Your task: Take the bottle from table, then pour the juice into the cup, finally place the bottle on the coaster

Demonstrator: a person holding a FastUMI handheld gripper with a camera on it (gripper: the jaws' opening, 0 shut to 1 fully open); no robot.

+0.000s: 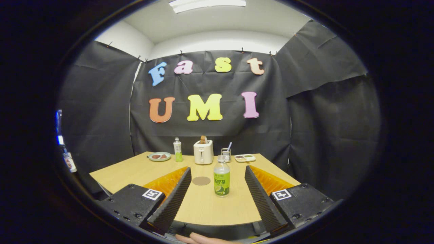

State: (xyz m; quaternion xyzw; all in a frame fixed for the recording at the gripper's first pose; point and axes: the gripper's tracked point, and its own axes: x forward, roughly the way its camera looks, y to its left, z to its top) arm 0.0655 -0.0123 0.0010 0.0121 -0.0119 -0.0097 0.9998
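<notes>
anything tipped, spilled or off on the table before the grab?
Nothing stands out. The bottle stands upright between the open gripper fingers, cap on, no liquid on the table. The coaster lies flat beside it. At the far edge, a second bottle, toaster and plate sit upright and tidy.

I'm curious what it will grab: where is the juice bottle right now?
In the gripper view the bottle stands upright on the table, between the open gripper's fingers, right of the round coaster.
</notes>
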